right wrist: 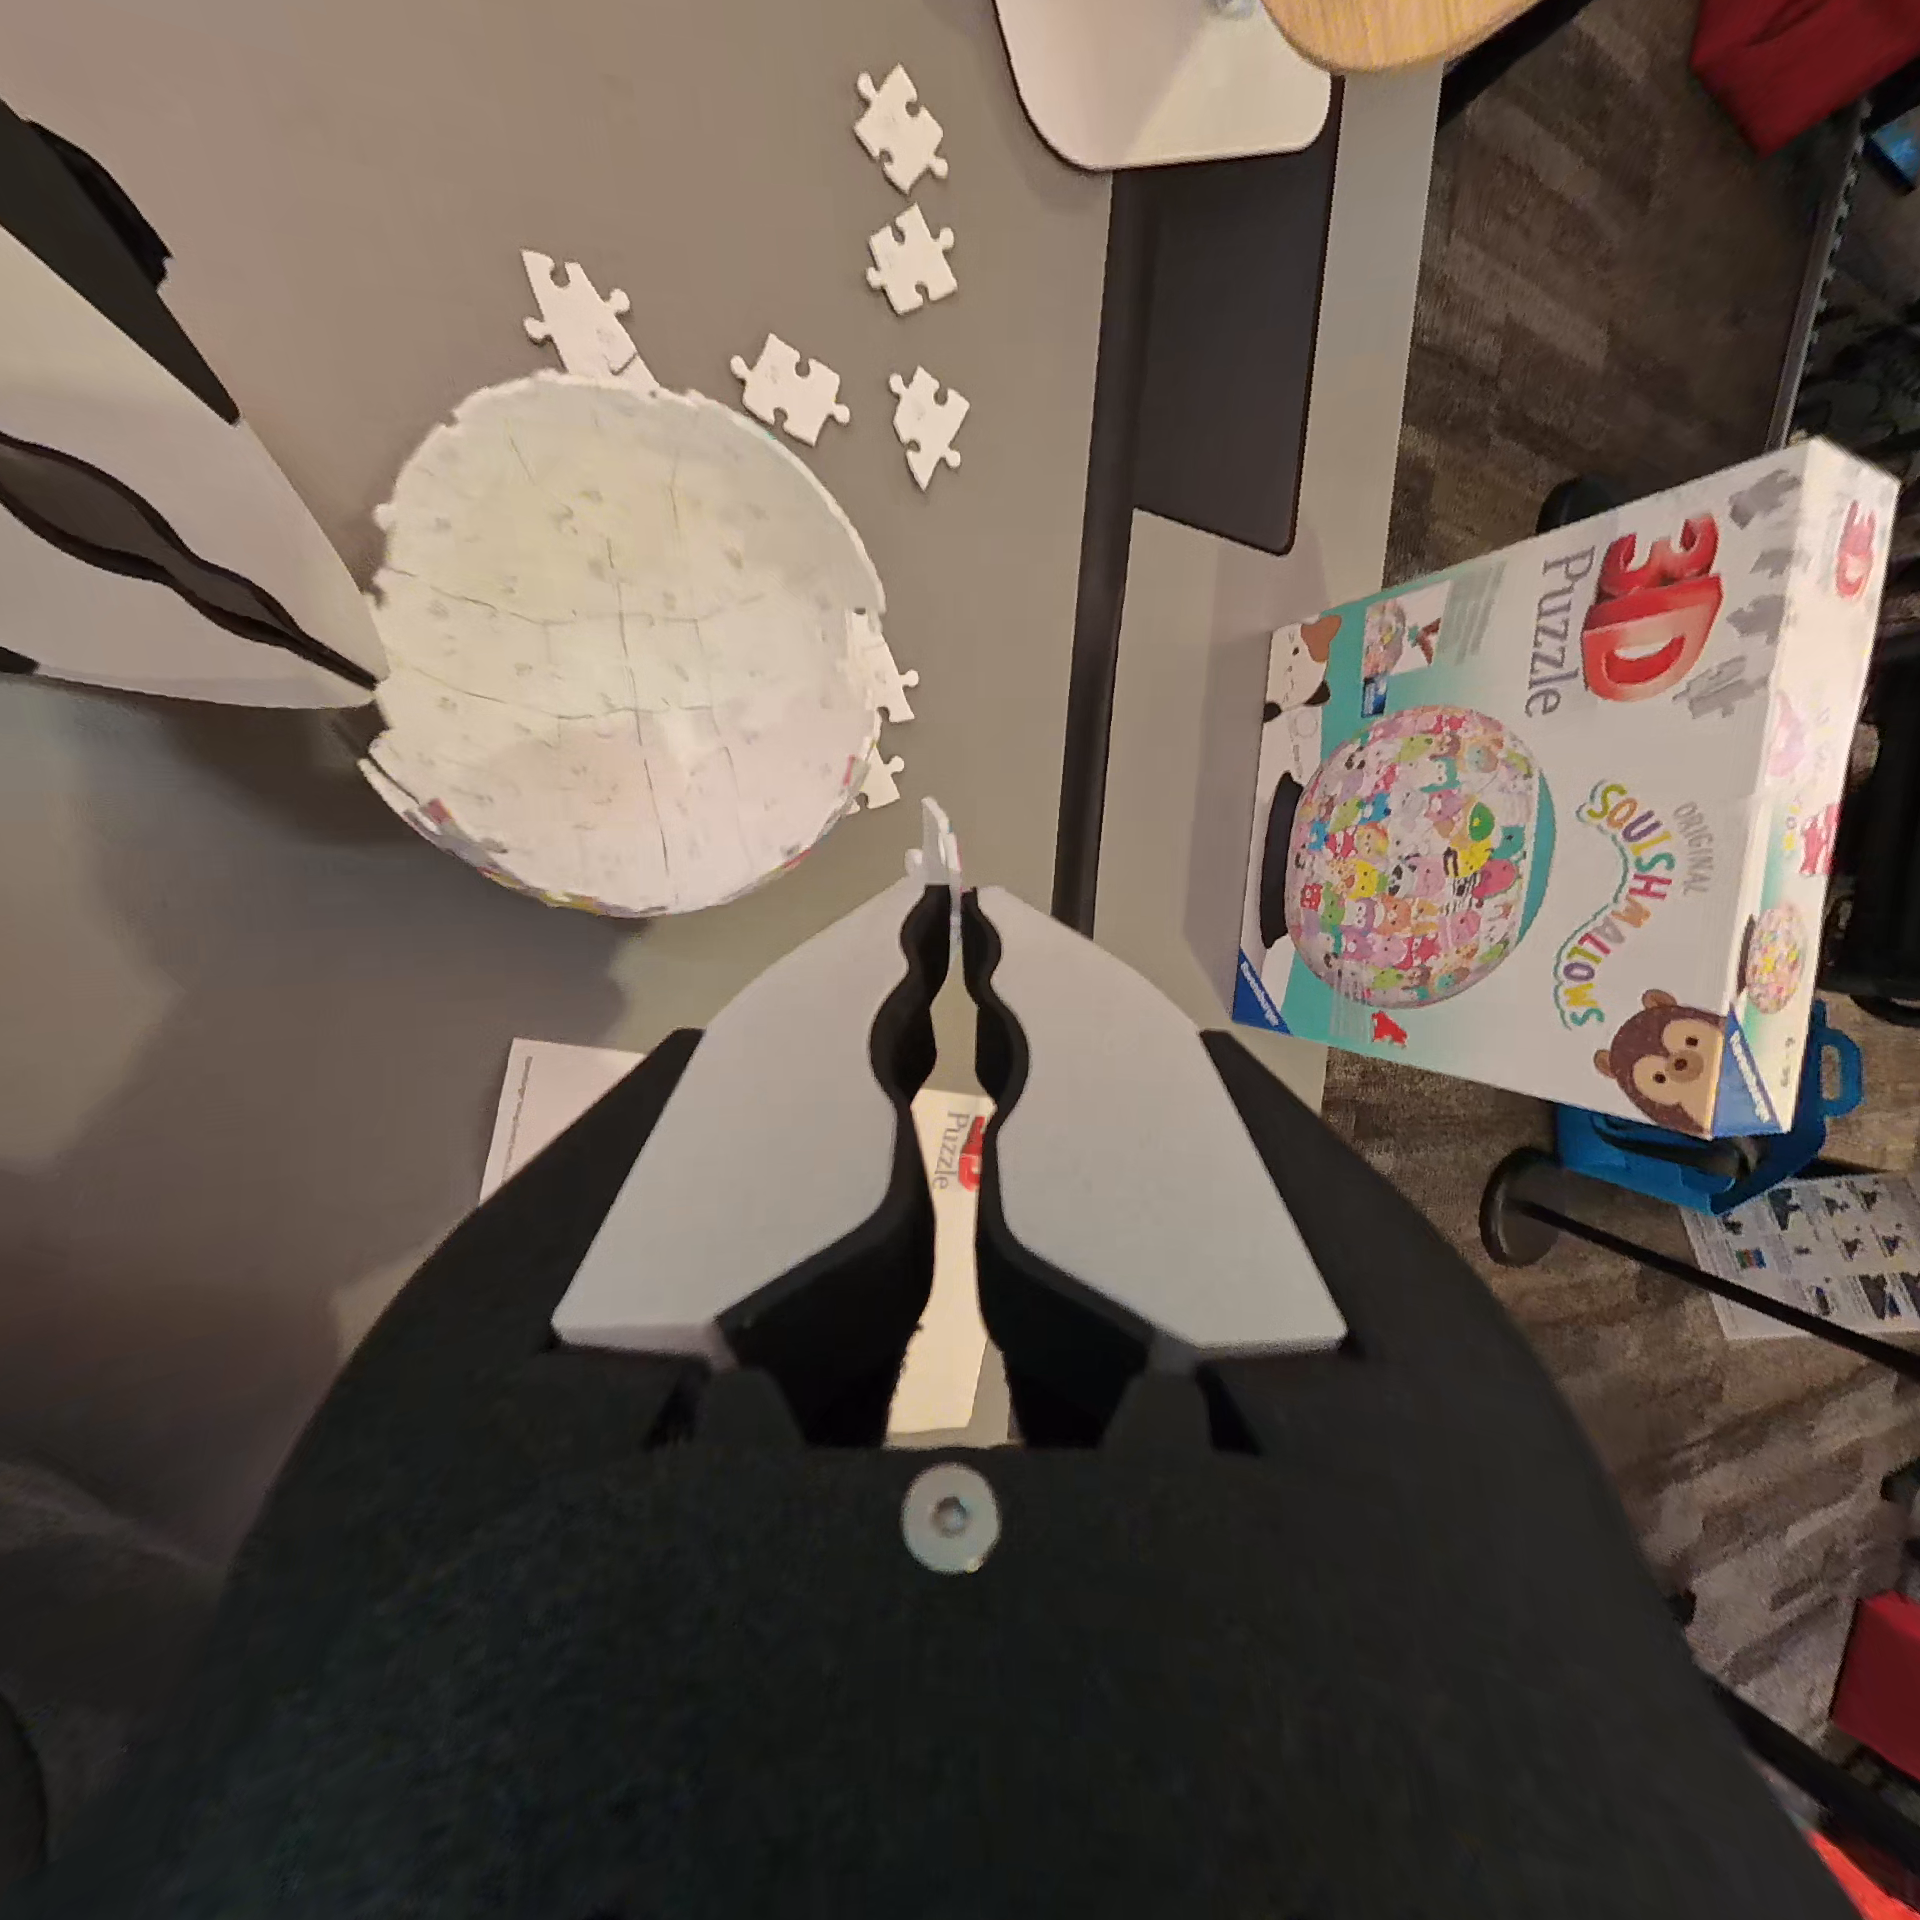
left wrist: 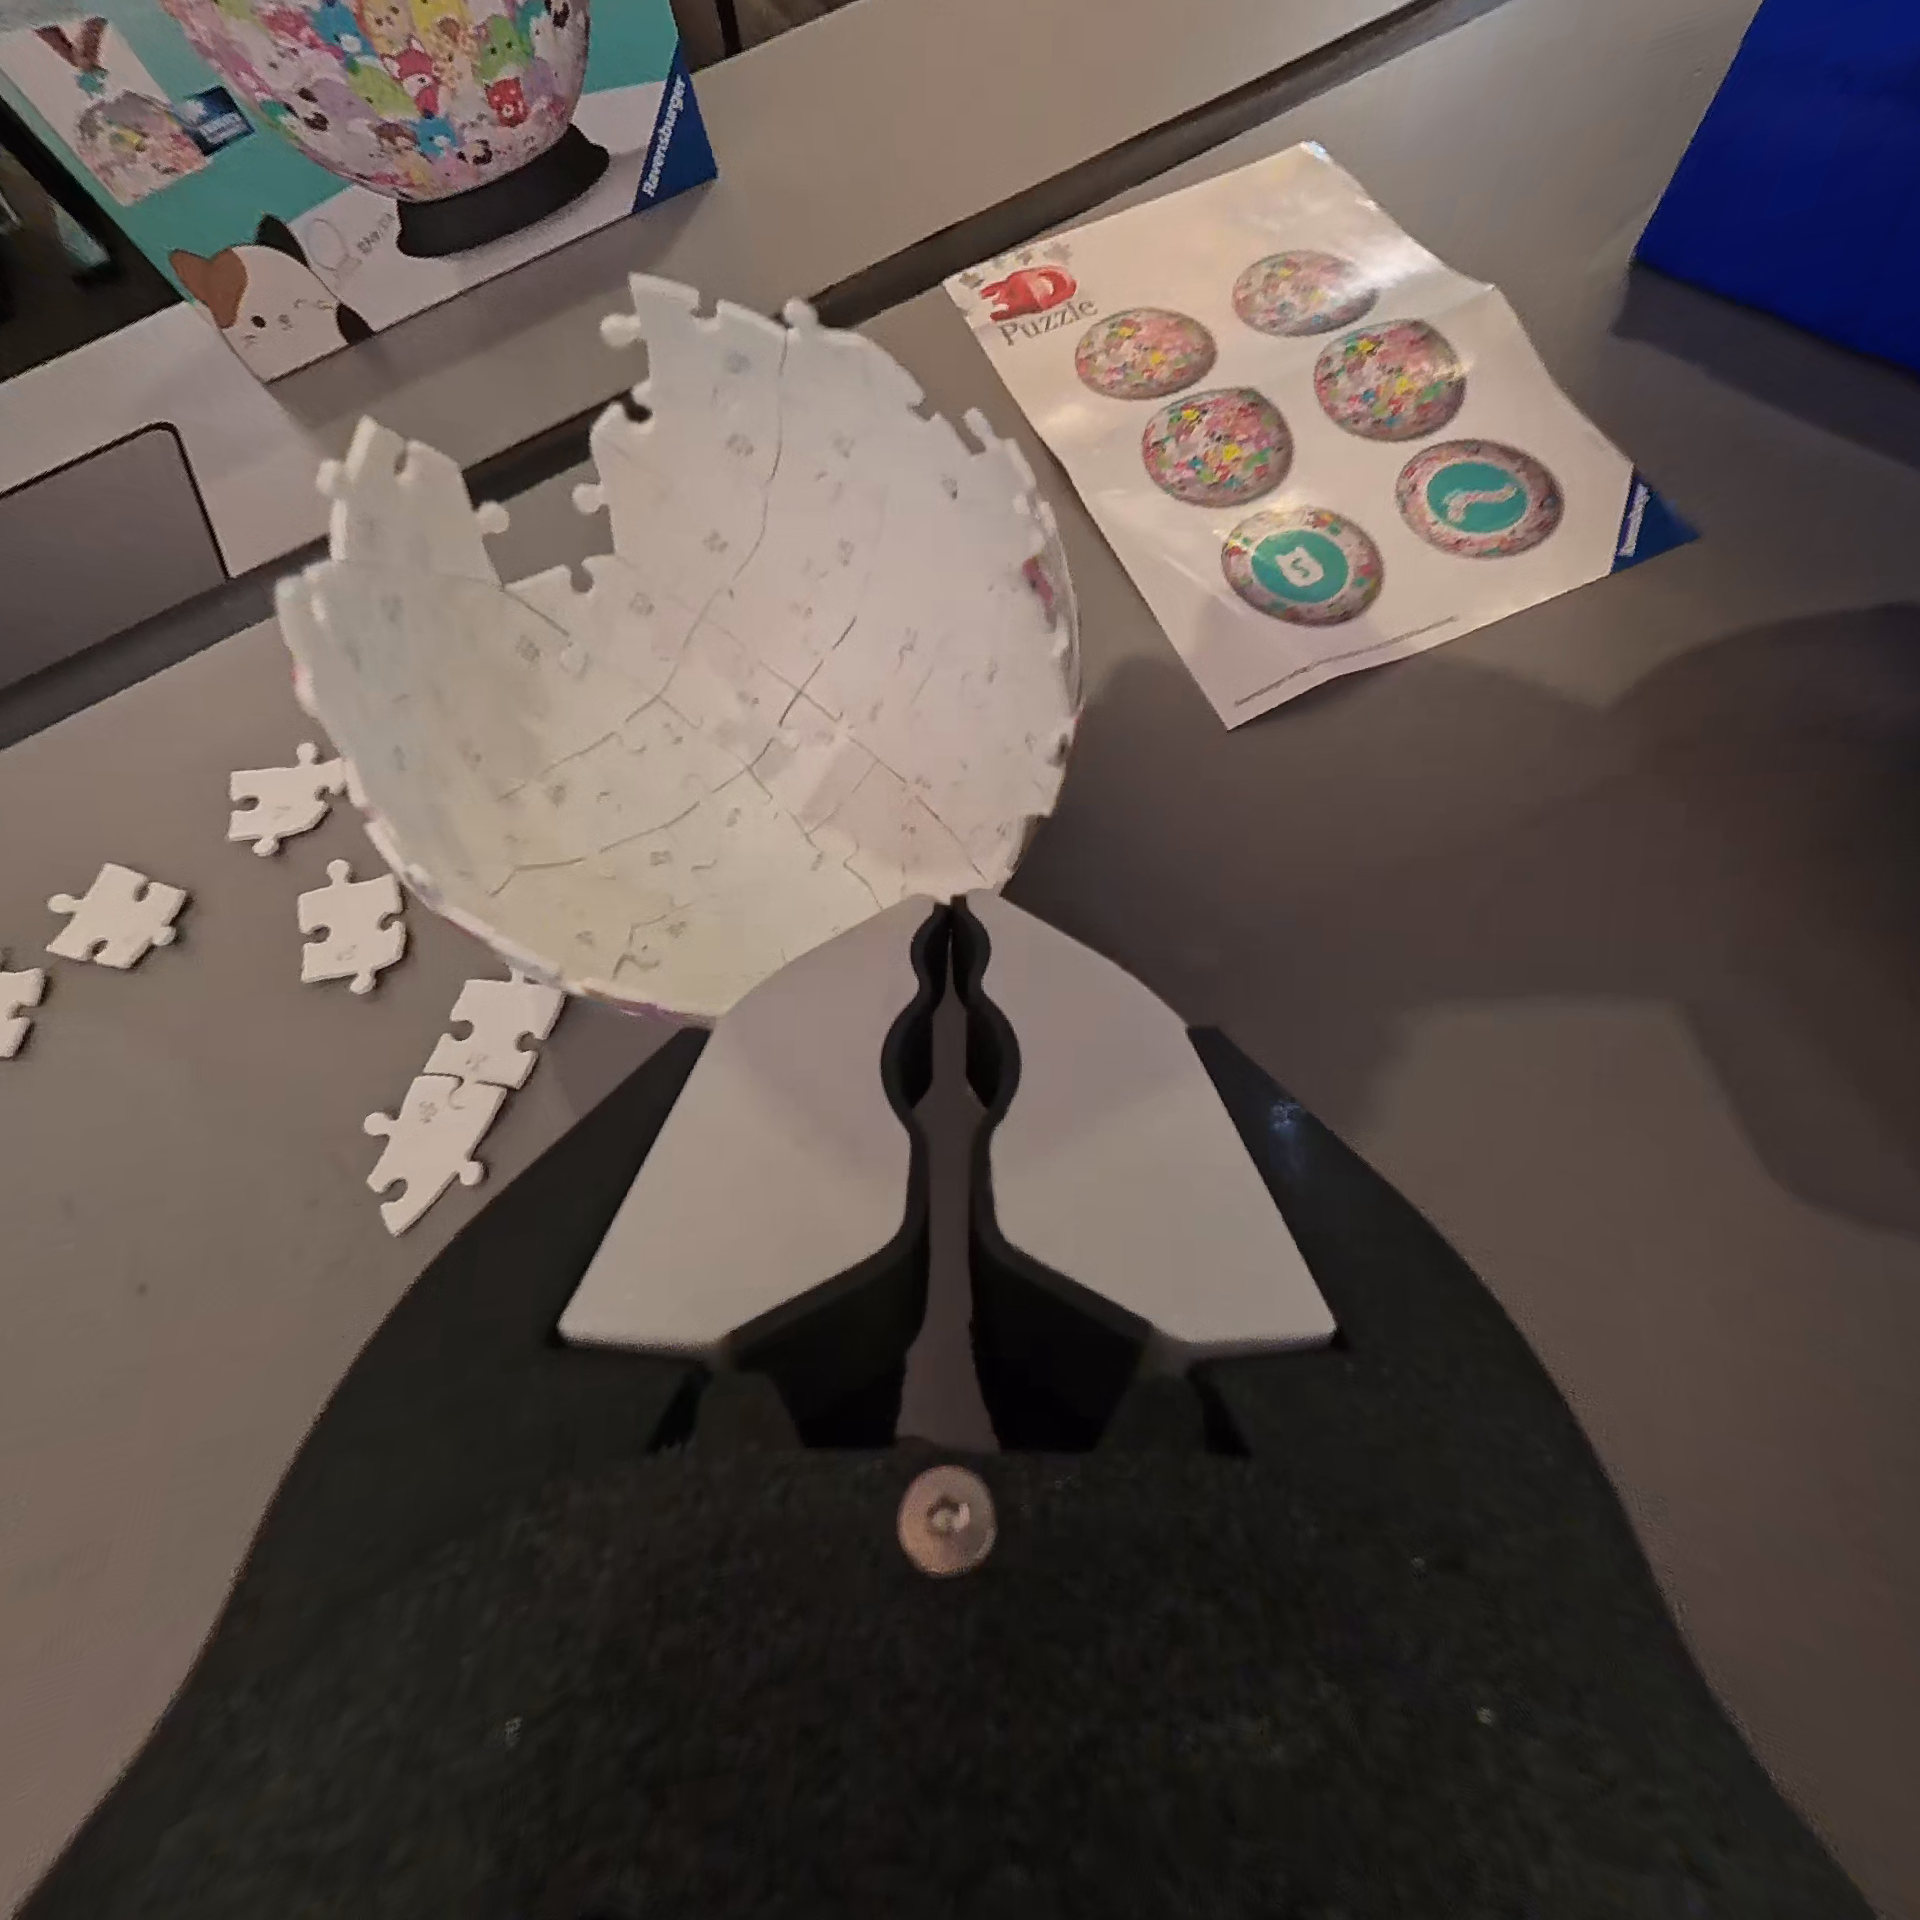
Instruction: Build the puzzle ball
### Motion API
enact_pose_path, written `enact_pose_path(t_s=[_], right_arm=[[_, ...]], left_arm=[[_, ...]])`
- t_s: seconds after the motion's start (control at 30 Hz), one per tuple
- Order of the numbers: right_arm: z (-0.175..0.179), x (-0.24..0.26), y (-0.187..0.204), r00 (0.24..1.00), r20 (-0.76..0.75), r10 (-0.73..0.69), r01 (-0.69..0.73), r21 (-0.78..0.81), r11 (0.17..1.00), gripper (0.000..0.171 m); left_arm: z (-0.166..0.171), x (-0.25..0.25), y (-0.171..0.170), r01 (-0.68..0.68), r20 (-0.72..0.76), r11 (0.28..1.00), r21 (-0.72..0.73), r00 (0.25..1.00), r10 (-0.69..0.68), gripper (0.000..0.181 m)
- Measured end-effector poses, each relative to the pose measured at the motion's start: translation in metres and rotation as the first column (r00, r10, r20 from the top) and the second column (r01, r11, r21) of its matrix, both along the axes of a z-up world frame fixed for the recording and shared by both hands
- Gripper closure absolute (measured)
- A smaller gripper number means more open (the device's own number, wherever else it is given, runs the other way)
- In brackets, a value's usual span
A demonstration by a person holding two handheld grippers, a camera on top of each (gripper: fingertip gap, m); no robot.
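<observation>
The partly built puzzle ball (left wrist: 686, 707) is an open white shell with a jagged rim, its coloured outside barely showing. My left gripper (left wrist: 954, 914) is shut on its near rim and holds it tilted above the grey table. In the right wrist view the shell (right wrist: 623, 644) sits at centre left, with the left gripper (right wrist: 358, 681) pinching its left edge. My right gripper (right wrist: 948, 894) is shut on a single white puzzle piece (right wrist: 935, 842), held edge-on just to the right of the shell and apart from it.
Several loose white pieces (left wrist: 348, 925) lie on the table (left wrist: 1351, 987) left of the shell, also seen beyond it (right wrist: 795, 395). A glossy instruction sheet (left wrist: 1320, 426) lies to the right. The puzzle box (left wrist: 395, 156) stands behind; it also shows at right (right wrist: 1558, 790).
</observation>
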State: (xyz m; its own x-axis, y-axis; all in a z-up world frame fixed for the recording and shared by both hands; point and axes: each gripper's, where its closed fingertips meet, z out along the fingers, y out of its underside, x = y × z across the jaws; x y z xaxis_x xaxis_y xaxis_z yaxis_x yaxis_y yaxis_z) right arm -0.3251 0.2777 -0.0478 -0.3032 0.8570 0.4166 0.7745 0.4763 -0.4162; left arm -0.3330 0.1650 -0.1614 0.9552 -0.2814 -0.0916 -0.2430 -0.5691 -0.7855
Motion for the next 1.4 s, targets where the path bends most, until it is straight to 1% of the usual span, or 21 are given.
enact_pose_path(t_s=[0.2,0.4,0.57,0.7,0.8,0.87,0.97,1.03,1.1,1.13,1.17,1.2,1.27,1.3,1.37,1.4], right_arm=[[0.000,-0.010,-0.009,1.000,-0.006,0.030,-0.030,0.002,1.000,0.169],[0.002,-0.026,-0.018,1.000,0.002,0.024,-0.024,0.060,0.998,0.169],[0.000,-0.036,-0.026,0.999,0.031,0.010,-0.014,0.120,0.993,0.169],[0.001,-0.043,-0.028,1.000,0.025,0.005,-0.009,0.164,0.986,0.169],[0.000,-0.045,-0.029,1.000,0.019,0.011,-0.015,0.175,0.984,0.169],[-0.003,-0.044,-0.028,1.000,0.006,0.012,-0.013,0.167,0.986,0.169],[-0.003,-0.042,-0.025,0.999,-0.033,-0.008,0.013,0.159,0.987,0.169],[-0.004,-0.040,-0.028,0.999,-0.050,-0.002,0.010,0.150,0.989,0.169],[-0.005,-0.041,-0.033,0.998,-0.066,0.001,0.009,0.150,0.989,0.169],[-0.007,-0.042,-0.036,0.998,-0.069,0.004,0.007,0.160,0.987,0.169],[-0.009,-0.043,-0.037,0.997,-0.075,0.007,0.007,0.183,0.983,0.169],[-0.011,-0.045,-0.039,0.997,-0.080,0.009,0.007,0.197,0.980,0.169],[-0.019,-0.049,-0.046,0.997,-0.075,0.014,0.001,0.205,0.979,0.169],[-0.024,-0.050,-0.048,0.997,-0.070,0.015,0.000,0.213,0.977,0.169],[-0.033,-0.053,-0.049,0.999,-0.048,0.005,0.006,0.237,0.972,0.169],[-0.037,-0.054,-0.046,0.999,-0.036,-0.007,0.016,0.260,0.966,0.169]], left_arm=[[-0.006,-0.001,-0.002,0.014,-0.023,1.000,-0.005,1.000,-0.014,0.181],[-0.017,-0.004,-0.003,0.019,-0.015,1.000,-0.023,1.000,-0.020,0.181],[-0.017,-0.003,0.000,0.028,-0.021,1.000,-0.013,0.999,-0.028,0.181],[-0.018,-0.003,0.001,0.035,-0.012,0.999,-0.012,0.999,-0.035,0.181],[-0.014,-0.001,-0.001,0.051,0.023,0.999,-0.008,0.998,-0.051,0.181],[-0.001,0.005,-0.006,0.093,0.120,0.996,0.014,0.988,-0.094,0.175],[0.045,-0.004,-0.013,0.125,0.323,0.986,0.113,0.934,-0.155,0.168],[0.080,-0.038,-0.007,0.073,0.406,0.979,0.191,0.902,-0.146,0.168],[0.101,-0.082,0.013,0.021,0.455,0.979,0.204,0.883,-0.114,0.172],[0.101,-0.098,0.028,0.039,0.474,0.985,0.171,0.873,-0.117,0.178],[0.096,-0.109,0.046,0.081,0.488,0.988,0.129,0.862,-0.135,0.180],[0.086,-0.115,0.064,0.145,0.499,0.985,0.092,0.850,-0.172,0.181],[0.060,-0.114,0.098,0.298,0.517,0.954,0.024,0.813,-0.267,0.181],[0.048,-0.107,0.111,0.379,0.536,0.926,0.006,0.780,-0.322,0.181],[0.027,-0.085,0.121,0.554,0.592,0.833,-0.019,0.677,-0.437,0.181],[0.018,-0.077,0.124,0.605,0.606,0.796,-0.019,0.640,-0.472,0.181]])
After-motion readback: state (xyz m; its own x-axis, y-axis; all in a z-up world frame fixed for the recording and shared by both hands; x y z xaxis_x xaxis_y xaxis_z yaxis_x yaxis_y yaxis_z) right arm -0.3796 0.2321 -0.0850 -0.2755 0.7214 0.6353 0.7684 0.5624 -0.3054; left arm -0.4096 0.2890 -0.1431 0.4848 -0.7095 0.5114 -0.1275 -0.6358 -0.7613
